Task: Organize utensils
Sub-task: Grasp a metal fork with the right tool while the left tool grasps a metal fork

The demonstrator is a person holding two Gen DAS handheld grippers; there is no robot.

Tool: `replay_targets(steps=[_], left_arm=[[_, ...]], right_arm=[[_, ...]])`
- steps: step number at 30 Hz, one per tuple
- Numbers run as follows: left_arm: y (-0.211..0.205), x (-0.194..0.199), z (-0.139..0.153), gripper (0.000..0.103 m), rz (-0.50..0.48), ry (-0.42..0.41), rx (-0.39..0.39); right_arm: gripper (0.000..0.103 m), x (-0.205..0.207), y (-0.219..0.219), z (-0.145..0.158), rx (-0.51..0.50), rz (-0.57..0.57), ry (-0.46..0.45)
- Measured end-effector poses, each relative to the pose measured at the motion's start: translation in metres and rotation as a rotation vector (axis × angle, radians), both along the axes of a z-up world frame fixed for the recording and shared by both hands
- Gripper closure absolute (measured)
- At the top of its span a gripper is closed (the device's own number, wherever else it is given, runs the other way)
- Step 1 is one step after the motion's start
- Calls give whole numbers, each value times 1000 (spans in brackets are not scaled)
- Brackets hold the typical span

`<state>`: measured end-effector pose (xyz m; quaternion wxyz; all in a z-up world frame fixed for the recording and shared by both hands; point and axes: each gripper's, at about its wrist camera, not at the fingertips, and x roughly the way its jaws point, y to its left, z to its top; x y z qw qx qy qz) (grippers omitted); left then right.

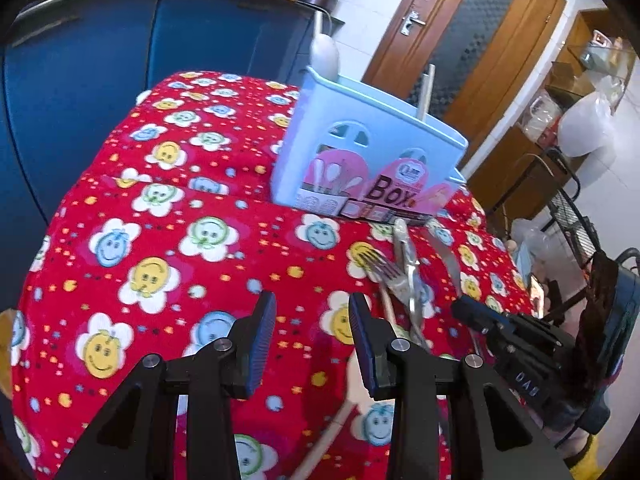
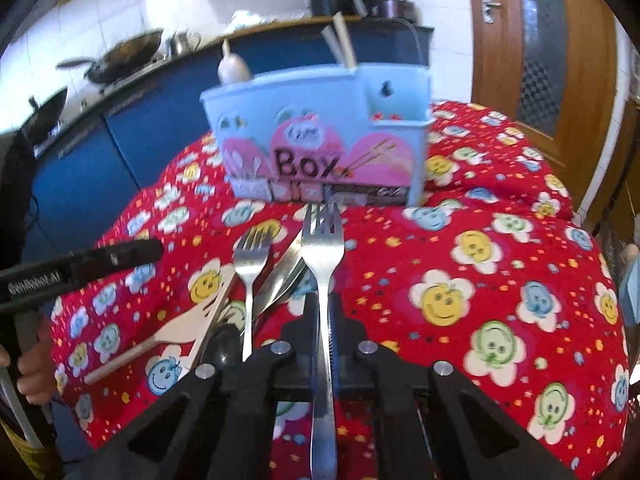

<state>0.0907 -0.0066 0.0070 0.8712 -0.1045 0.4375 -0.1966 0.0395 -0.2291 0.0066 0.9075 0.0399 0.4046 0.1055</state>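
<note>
Fork [image 2: 323,240] clamped by its handle in the right gripper [image 2: 323,312], tines toward the blue utensil box [image 2: 320,128] — not yet in. Box already holds a few pieces; second fork [image 2: 250,256], knife [image 2: 280,276] and wooden spatula [image 2: 192,320] wait on the red cloth [image 2: 500,280]. Left gripper [image 1: 312,320] hovers part-open, empty.

"Box" in large dark letters on the pink label fronting the light-blue utensil holder [image 2: 316,120], readable in both views; the small round logo above it is too blurred to read. "GenRobot.AI" in white on the black body of the left gripper [image 2: 132,254], far left of the right wrist view. "DAB" or similar on the right gripper [image 1: 464,308] body, unclear.
</note>
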Motion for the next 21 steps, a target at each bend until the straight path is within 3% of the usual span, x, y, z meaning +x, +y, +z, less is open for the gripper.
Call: replay_targets(steps=[13,15,21], left_arm=[[-55,-10,0,65,-135,7,-9],[-63,-10,-4,70,-150,15,-4],[-75,-4,-14,72,-150,42,10]], right_arm=[[97,-22,-41,11,83,-62,-75],[97,-24,-44,10,96,-65,-82],[97,-29,-53,11,123,-71,-107]])
